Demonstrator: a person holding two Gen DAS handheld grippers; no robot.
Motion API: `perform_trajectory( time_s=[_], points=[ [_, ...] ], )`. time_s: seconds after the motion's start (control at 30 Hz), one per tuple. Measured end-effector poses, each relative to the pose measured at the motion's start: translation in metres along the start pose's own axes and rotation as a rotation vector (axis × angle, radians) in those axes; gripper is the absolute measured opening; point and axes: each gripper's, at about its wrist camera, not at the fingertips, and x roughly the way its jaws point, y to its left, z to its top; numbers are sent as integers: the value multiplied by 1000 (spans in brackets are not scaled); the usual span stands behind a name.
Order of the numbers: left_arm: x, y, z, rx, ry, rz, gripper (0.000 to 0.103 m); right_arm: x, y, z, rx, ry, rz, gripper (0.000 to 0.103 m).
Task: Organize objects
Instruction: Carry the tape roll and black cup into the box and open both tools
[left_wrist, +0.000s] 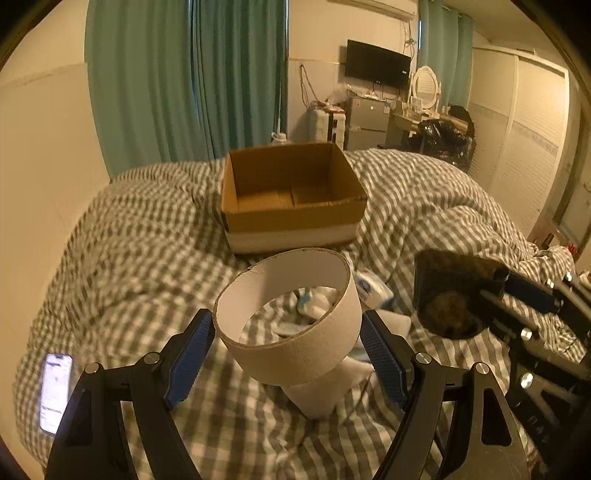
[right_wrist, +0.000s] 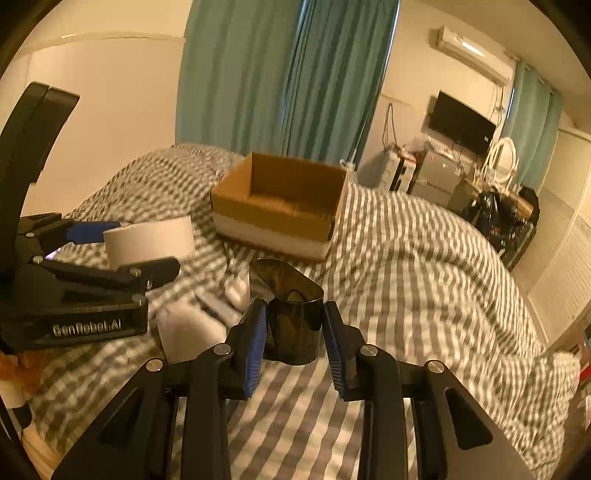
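Note:
My left gripper (left_wrist: 288, 332) is shut on a wide white cardboard ring (left_wrist: 291, 354) and holds it above the bed; the ring also shows in the right wrist view (right_wrist: 151, 240). My right gripper (right_wrist: 295, 332) is shut on a dark shiny cup-like container (right_wrist: 291, 325), also lifted, which shows in the left wrist view (left_wrist: 454, 295). An open, empty cardboard box (left_wrist: 291, 199) sits on the bed beyond both grippers; it also shows in the right wrist view (right_wrist: 280, 206).
A grey checked duvet (left_wrist: 129, 240) covers the bed. A lit phone (left_wrist: 55, 391) lies at its left edge. White packets and a white roll (left_wrist: 317, 398) lie below the ring. Teal curtains, a TV and a dresser stand behind.

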Motion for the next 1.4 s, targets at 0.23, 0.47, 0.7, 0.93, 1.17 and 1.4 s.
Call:
perform_trajectory(
  time_s=[0.23, 0.47, 0.7, 0.93, 1.17, 1.4],
  points=[
    [-6, 15, 47, 0, -42, 9, 82, 2, -7, 53, -14, -56, 23, 30],
    [10, 28, 123, 2, -77, 8, 82, 29, -29, 116, -8, -65, 24, 30],
    [55, 41, 197, 25, -72, 34, 82, 76, -48, 181, -2, -59, 16, 30],
    [125, 42, 226, 82, -36, 57, 82, 161, -64, 215, 57, -2, 63, 30],
    [199, 49, 221, 79, 37, 67, 82, 244, -62, 214, 48, 80, 108, 30],
    [254, 48, 209, 102, 84, 64, 82, 303, -58, 202, 64, 137, 121, 30]
  ],
)
